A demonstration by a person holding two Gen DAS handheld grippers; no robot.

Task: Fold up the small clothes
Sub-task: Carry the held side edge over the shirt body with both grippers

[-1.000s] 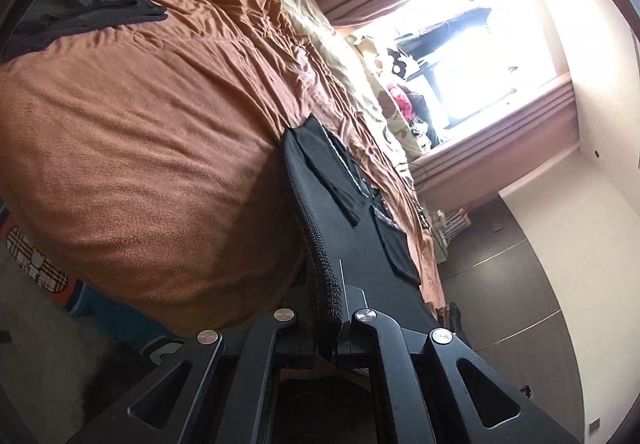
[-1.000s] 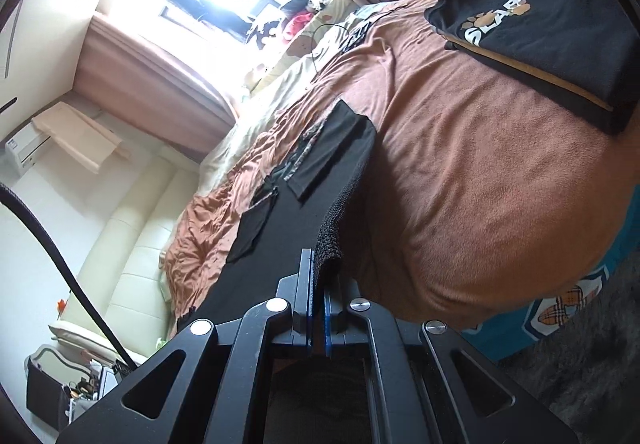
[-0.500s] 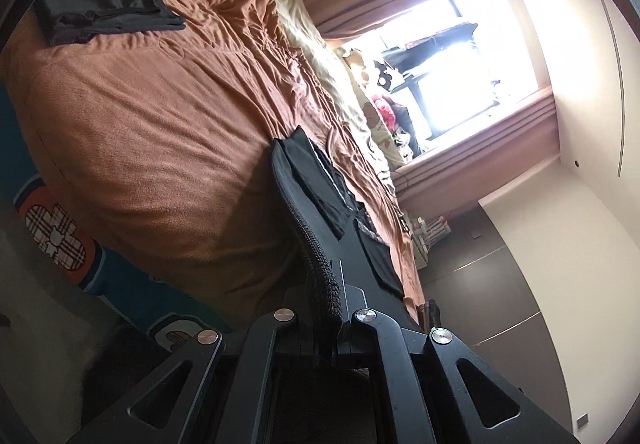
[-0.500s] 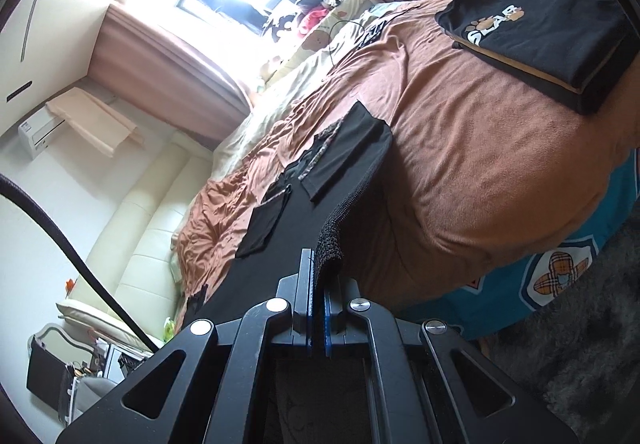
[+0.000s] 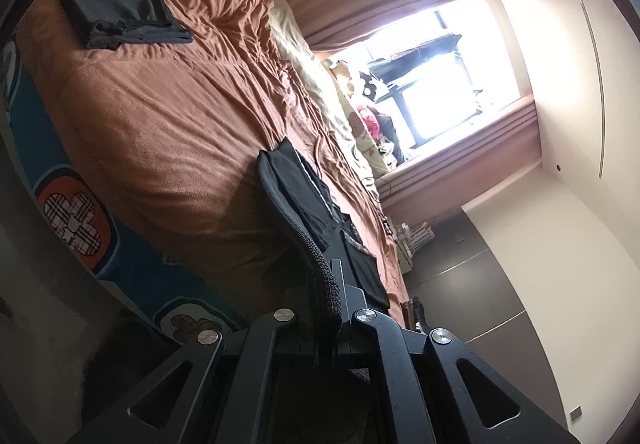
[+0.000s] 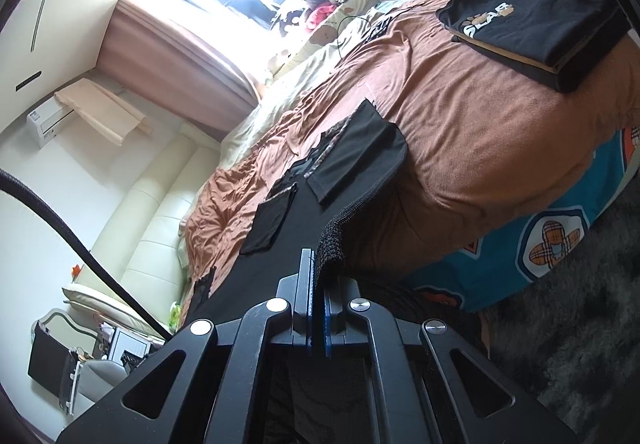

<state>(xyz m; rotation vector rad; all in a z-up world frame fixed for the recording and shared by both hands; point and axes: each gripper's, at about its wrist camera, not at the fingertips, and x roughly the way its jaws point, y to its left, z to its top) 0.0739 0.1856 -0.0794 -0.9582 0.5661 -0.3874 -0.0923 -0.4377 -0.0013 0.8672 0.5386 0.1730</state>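
A black garment [image 5: 320,212] with a ribbed mesh hem lies stretched over the edge of the brown-covered bed [image 5: 168,132]. My left gripper [image 5: 330,314] is shut on one end of that hem. In the right wrist view the same black garment [image 6: 352,168] runs away from me, and my right gripper [image 6: 320,276] is shut on the other end of its hem. The cloth is taut between both grippers, with its pockets or folded flaps lying flat on top.
A folded dark stack [image 5: 116,12] rests at the bed's far left. A folded black shirt with a printed logo [image 6: 532,24] sits at the bed's right. Teal patterned sheet [image 6: 540,244] hangs below; dark rug [image 6: 580,324] on the floor. Window and curtains lie beyond.
Both grippers have drawn back and lower from the bed, still holding the hem. More of the bedside sheet and floor shows now, and the garment slid toward the edge.
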